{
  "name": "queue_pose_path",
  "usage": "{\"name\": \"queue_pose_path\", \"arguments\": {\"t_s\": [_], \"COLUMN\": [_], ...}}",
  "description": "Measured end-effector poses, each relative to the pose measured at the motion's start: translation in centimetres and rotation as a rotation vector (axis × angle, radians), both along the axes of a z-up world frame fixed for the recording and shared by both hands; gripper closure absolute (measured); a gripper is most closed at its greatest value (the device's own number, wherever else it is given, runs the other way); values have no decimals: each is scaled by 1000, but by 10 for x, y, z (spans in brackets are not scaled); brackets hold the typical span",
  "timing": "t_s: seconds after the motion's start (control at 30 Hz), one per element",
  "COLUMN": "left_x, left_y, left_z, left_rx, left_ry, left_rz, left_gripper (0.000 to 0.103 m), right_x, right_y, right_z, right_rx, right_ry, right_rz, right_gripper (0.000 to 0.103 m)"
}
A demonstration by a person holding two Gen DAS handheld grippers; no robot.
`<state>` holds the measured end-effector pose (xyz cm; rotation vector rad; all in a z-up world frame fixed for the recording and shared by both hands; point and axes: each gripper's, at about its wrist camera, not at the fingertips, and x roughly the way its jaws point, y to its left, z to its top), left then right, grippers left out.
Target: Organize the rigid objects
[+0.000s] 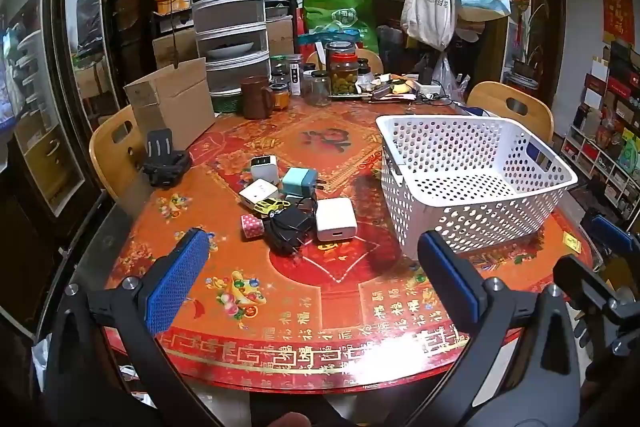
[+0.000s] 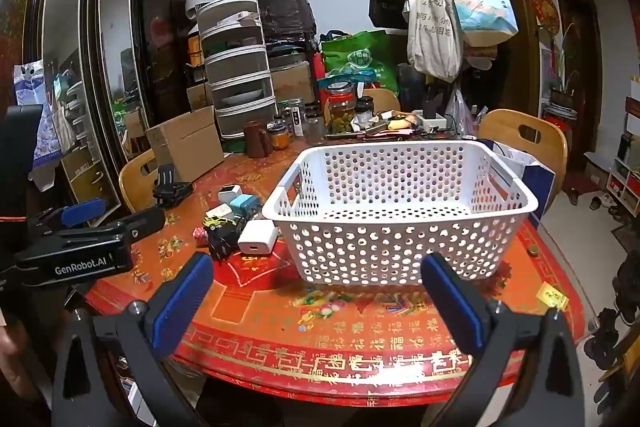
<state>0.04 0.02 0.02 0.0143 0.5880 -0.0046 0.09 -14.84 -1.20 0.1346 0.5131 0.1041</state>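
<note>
Left hand-held gripper (image 1: 312, 275) agape, toy car (image 1: 273, 206) clearer, basket (image 2: 400, 223) frontal

The far chargers (image 2: 236, 205) are partly hidden behind the basket (image 2: 400, 223) in the right view. The left gripper (image 2: 86, 239) is cut off there by the picture's edge.

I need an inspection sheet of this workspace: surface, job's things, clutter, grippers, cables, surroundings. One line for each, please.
Surface: round table with a red patterned cover.
Job's things: empty white basket; beside it a pile with a white charger, teal charger, black adapter, yellow toy car.
Clutter: jars, brown mug, cardboard box at the far edge.
Grippers: left gripper and right gripper open, holding nothing.
Cables: the black adapter's cord, coiled in the pile.
Surroundings: wooden chairs, hanging bags.
</note>
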Motion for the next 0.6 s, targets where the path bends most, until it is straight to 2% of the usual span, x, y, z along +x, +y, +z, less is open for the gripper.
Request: {"name": "queue_pose_path", "arguments": {"t_s": [0.6], "left_x": [-1], "left_y": [-2], "left_z": [-7], "left_rx": [12], "left_ry": [-3], "left_rz": [3], "left_gripper": [0], "right_x": [-1], "right_y": [0], "right_z": [-1], "right_rx": [-13], "right_ry": [4], "right_rz": [2], "right_gripper": [0]}}
